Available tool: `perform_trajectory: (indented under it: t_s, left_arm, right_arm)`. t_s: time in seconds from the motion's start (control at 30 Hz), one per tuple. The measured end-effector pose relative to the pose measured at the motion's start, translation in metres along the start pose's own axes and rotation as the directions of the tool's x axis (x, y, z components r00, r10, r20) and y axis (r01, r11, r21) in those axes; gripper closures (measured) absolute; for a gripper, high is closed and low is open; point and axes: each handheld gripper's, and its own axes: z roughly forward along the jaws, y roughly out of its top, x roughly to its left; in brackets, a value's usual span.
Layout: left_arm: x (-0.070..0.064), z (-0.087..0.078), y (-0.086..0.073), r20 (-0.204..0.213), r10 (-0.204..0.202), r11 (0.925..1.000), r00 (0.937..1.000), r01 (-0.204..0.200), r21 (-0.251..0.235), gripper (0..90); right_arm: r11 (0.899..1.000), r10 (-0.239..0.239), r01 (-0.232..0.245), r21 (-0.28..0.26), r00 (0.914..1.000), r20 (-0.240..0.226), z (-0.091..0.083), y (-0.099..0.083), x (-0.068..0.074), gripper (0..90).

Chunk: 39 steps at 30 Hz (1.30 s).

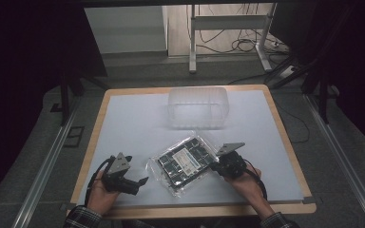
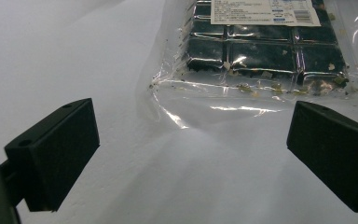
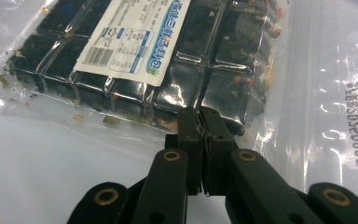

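A clear zip bag of dark blocks [image 1: 186, 163] lies near the table's [image 1: 123, 123] near edge. Its right edge is pinched by the right gripper [image 1: 217, 165]; the left gripper [image 1: 141, 182], jaws spread, is held empty just beside it. An empty clear container [image 1: 197, 107] stands farther off, so any packing is judged not yet begun.

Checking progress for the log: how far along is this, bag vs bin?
Done: right gripper is shut on the bag edge. In hand: left gripper is open, jaws short of the bag's other end. Left, probably: the bag lies flat on the table, outside the bin.
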Motion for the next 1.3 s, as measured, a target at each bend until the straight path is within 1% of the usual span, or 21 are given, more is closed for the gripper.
perform_trajectory:
  t_s: [0.17, 0.33, 0.43, 0.63, 0.67, 0.77, 0.97, 1.0, 1.03, 1.1, 1.17, 1.2, 1.23, 1.27, 1.3]
  left_arm:
    - [0.000, 0.000, 0.000, -0.001, 0.006, 1.0000, 1.0000, -0.006, 0.005, 2.0]
    - [0.000, 0.000, 0.000, -0.004, 0.007, 1.0000, 1.0000, -0.007, 0.004, 2.0]
    - [0.000, 0.000, 0.000, -0.005, 0.007, 1.0000, 1.0000, -0.007, 0.003, 2.1]
    - [-0.001, 0.000, 0.000, -0.007, 0.009, 1.0000, 0.9999, -0.009, 0.003, 2.1]
    - [-0.001, 0.000, 0.000, -0.007, 0.009, 0.9999, 0.9999, -0.009, 0.004, 2.2]
    - [-0.001, 0.000, 0.000, -0.008, 0.013, 0.9999, 0.9999, -0.013, 0.007, 2.2]
    - [-0.001, 0.000, 0.000, -0.007, 0.014, 0.9999, 0.9999, -0.014, 0.007, 2.2]
    - [-0.001, 0.000, 0.000, -0.008, 0.015, 0.9999, 0.9999, -0.015, 0.007, 2.2]
    - [-0.001, 0.000, 0.000, -0.007, 0.016, 0.9998, 0.9998, -0.016, 0.008, 2.2]
    - [-0.001, 0.000, 0.000, -0.008, 0.016, 0.9998, 0.9998, -0.016, 0.008, 2.2]
    - [-0.001, 0.001, 0.000, -0.007, 0.017, 0.9998, 0.9998, -0.017, 0.008, 2.2]
    - [-0.001, 0.001, 0.000, -0.007, 0.017, 0.9998, 0.9998, -0.017, 0.008, 2.2]
    - [-0.001, 0.001, 0.000, -0.007, 0.017, 0.9998, 0.9998, -0.017, 0.008, 2.2]
    - [-0.002, 0.001, 0.000, -0.006, 0.018, 0.9998, 0.9998, -0.018, 0.009, 2.2]
    - [-0.002, 0.001, 0.000, -0.006, 0.018, 0.9998, 0.9998, -0.018, 0.009, 2.2]
  right_arm:
    - [1.000, -0.002, 0.002, -0.010, 1.0000, -0.006, -0.003, 0.002, 0.000, 85.8]
    - [1.000, -0.005, 0.005, -0.027, 1.0000, 0.007, -0.006, 0.005, -0.001, 83.4]
    - [0.999, 0.007, -0.006, -0.048, 0.9998, 0.017, -0.009, 0.009, -0.006, 81.2]
    - [0.998, 0.025, -0.023, -0.065, 0.9992, 0.032, -0.011, 0.014, -0.013, 77.6]
    - [0.997, 0.022, -0.019, -0.074, 0.9989, 0.041, -0.011, 0.016, -0.016, 76.4]
    - [0.996, 0.027, -0.023, -0.081, 0.9983, 0.052, -0.010, 0.018, -0.018, 75.3]
    - [0.996, 0.033, -0.026, -0.089, 0.9966, 0.075, -0.005, 0.025, -0.028, 64.8]
    - [0.996, 0.033, -0.026, -0.089, 0.9966, 0.075, -0.005, 0.025, -0.028, 64.8]
    - [0.995, 0.036, -0.028, -0.096, 0.9959, 0.084, -0.004, 0.026, -0.030, 60.4]
    - [0.995, 0.039, -0.030, -0.096, 0.9956, 0.085, -0.004, 0.026, -0.031, 59.8]
    - [0.993, 0.051, -0.041, -0.108, 0.9944, 0.092, -0.004, 0.028, -0.036, 56.3]
    - [0.992, 0.059, -0.048, -0.112, 0.9943, 0.089, -0.004, 0.029, -0.038, 54.6]
    - [0.992, 0.059, -0.048, -0.112, 0.9943, 0.089, -0.004, 0.029, -0.038, 54.6]
    - [0.991, 0.078, -0.067, -0.116, 0.9929, 0.091, -0.005, 0.031, -0.043, 52.2]
    - [0.990, 0.086, -0.074, -0.121, 0.9919, 0.093, -0.004, 0.031, -0.045, 50.8]
